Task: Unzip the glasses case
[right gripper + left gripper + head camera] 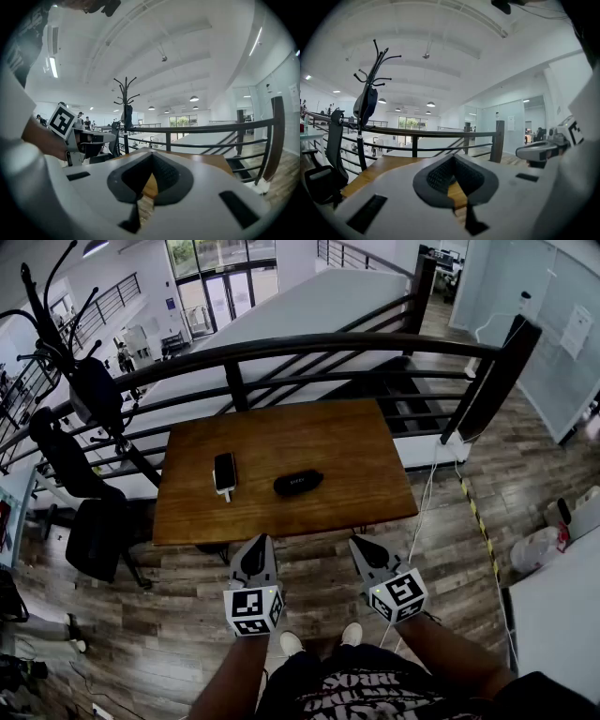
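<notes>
Both tongs are pressed together and pinch nothing, the left gripper (pixel 255 546) and the right gripper (pixel 365 548) hovering short of the near edge of the brown wooden table (pixel 361 442). The dark oval glasses case (pixel 298 483) lies on that table ahead of them and between their lines, long axis running roughly left to right, and looks slightly nearer the left gripper. It seems zipped shut, its contents hidden, with a flat black phone-like object (pixel 225 471) just to its left.
</notes>
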Demonstrator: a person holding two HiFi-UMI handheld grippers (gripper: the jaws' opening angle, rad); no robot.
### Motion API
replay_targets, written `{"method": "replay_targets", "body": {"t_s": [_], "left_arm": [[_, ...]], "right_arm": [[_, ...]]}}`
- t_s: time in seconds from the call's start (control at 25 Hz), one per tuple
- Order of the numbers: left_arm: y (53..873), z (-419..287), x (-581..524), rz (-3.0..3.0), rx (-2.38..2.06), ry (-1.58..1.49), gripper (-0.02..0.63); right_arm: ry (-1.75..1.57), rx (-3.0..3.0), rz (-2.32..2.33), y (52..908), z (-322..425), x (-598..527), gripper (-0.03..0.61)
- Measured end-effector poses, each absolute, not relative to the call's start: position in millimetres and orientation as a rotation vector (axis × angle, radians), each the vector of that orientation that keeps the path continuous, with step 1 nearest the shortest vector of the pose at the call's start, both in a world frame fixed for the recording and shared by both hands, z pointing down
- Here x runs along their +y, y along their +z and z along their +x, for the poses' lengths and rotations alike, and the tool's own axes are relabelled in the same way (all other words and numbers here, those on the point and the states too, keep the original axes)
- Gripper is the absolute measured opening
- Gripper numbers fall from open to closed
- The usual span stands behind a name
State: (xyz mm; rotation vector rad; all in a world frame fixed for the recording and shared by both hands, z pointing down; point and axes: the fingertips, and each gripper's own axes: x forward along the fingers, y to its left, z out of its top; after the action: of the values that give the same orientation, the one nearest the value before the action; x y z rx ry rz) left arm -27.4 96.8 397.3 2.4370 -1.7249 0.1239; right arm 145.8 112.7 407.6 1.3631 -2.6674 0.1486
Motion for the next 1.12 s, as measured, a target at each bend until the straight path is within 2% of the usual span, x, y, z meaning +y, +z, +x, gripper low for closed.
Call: {"method": "replay_targets", "body": {"t_s": [0.76,1.12], "left_arm": [[401.3,-38.3,109.4,2.425,-1.715,0.126,0.003],[409.5,-97.3,96.6,2.426,-1.683,0.132,0.003]], "right_arm": [[0.209,-2.707,1.363,404.4,136.5,116.8,-0.002],[0.184,-2.648,1.369,410.4,84.4,103.5,-0.002]]}}
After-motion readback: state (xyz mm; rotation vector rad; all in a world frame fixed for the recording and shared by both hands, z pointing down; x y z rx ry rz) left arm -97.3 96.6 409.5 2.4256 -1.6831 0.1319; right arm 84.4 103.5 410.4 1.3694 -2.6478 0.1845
